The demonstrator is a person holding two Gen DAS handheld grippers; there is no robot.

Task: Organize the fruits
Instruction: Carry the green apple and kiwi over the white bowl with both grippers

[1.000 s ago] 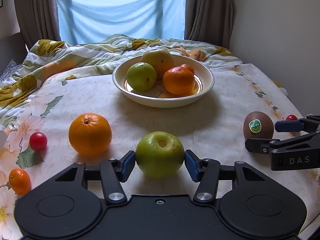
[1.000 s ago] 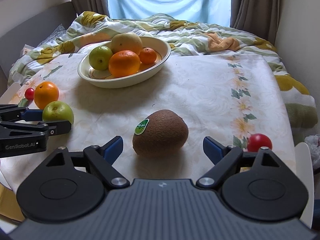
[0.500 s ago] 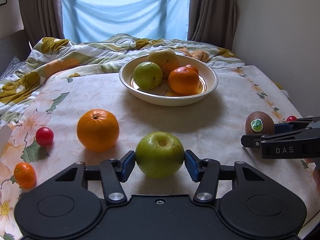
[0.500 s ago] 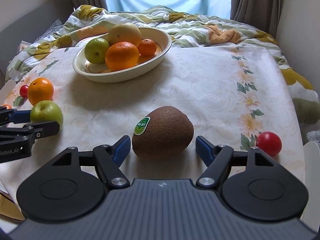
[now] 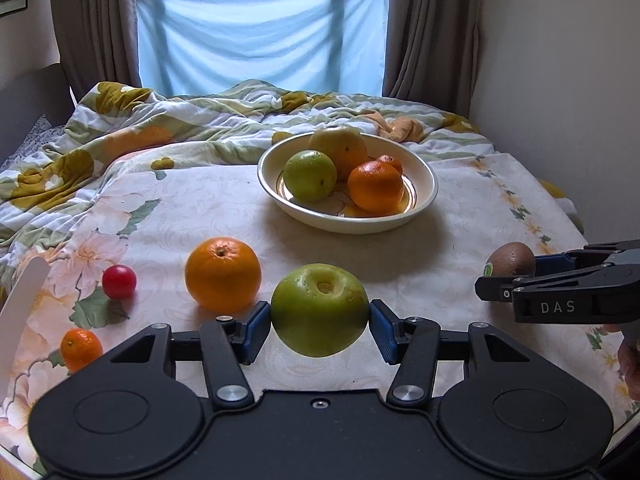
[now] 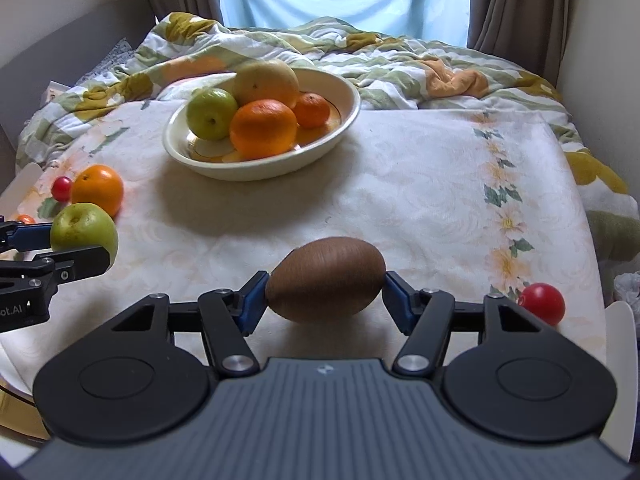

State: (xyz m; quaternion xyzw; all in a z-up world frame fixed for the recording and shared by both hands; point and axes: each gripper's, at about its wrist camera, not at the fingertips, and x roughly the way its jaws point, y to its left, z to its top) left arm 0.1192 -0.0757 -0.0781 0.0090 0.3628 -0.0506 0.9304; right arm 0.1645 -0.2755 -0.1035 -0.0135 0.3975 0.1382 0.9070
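Observation:
My left gripper is shut on a green apple and holds it above the tablecloth. My right gripper is shut on a brown kiwi, lifted off the cloth. The cream bowl at the middle back holds a green apple, a yellow fruit, an orange and a small mandarin. It also shows in the right wrist view. An orange, a red cherry tomato and a small mandarin lie on the cloth at the left.
Another red cherry tomato lies near the right table edge. A rumpled floral quilt lies behind the table. A wall stands close on the right. The right gripper's fingers reach in from the right in the left wrist view.
My right gripper closed on the kiwi and lifted it. My left gripper, holding the green apple throughout, rose with it off the cloth.

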